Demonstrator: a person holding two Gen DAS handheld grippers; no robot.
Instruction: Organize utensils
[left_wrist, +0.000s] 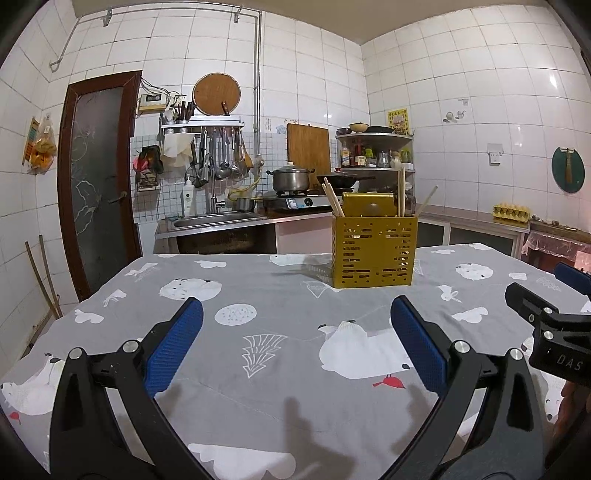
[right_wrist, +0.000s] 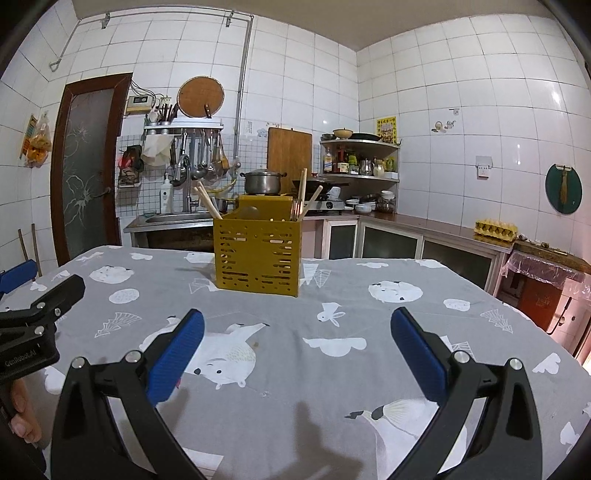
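Both hand-held grippers — left (left_wrist: 297, 314), right (right_wrist: 297, 315) — spread wide, empty, facing utensil holder (left_wrist: 373, 251).

The surface wears a matt grey cloth (left_wrist: 266, 295) printed with white animals. On it the utensil holder (left_wrist: 373, 251) looks like matt mustard-yellow painted metal, perforated with slots, holding pale wooden chopsticks (left_wrist: 332, 201). The left gripper (left_wrist: 295, 314) and right gripper (right_wrist: 297, 317) have matt black plastic arms and ribbed blue rubbery pads (left_wrist: 173, 347). Behind, glossy white wall tiles (left_wrist: 314, 66) and a shiny steel pot (left_wrist: 290, 179).
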